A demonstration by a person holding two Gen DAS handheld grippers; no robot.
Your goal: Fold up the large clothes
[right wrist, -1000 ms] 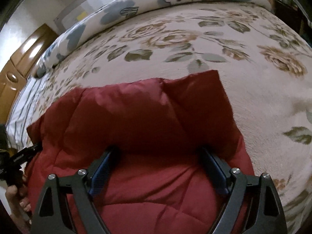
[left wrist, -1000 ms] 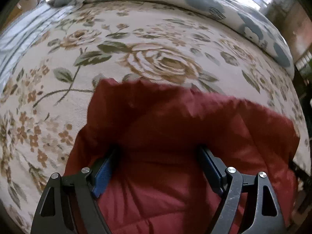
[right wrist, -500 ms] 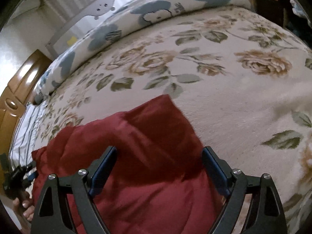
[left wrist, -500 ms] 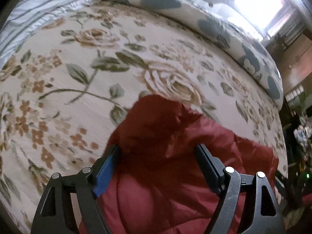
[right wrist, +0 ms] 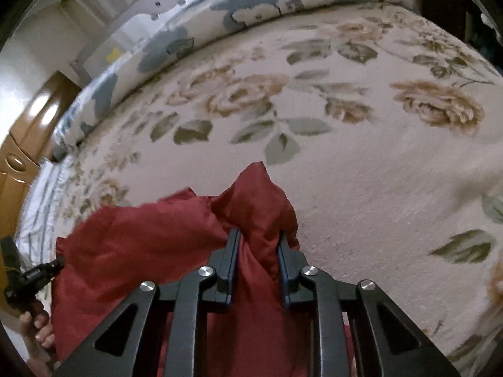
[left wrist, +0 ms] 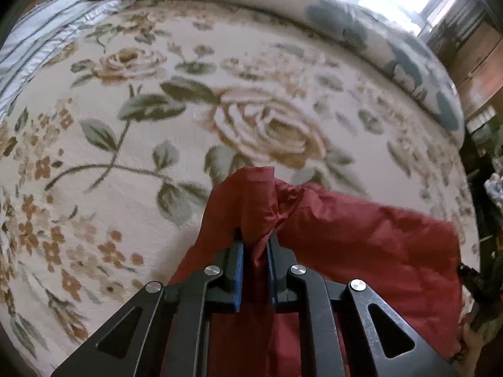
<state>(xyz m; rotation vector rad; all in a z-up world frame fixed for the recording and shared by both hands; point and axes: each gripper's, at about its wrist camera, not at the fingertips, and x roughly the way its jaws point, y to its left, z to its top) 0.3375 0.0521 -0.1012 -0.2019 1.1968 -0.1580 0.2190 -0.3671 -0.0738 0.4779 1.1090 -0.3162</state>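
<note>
Two hands (right wrist: 34, 330) visible only beside right gripper (right wrist: 258, 235)

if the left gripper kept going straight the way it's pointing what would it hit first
The left gripper already pinches the red padded garment; straight on, it would probably press that bunched corner into the floral blanket.

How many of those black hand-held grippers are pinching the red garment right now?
2. The left hand-held gripper is pinching a bunched corner of the red garment; the right hand-held gripper is closing on its other corner, fabric between its jaws. No others in view.
</note>
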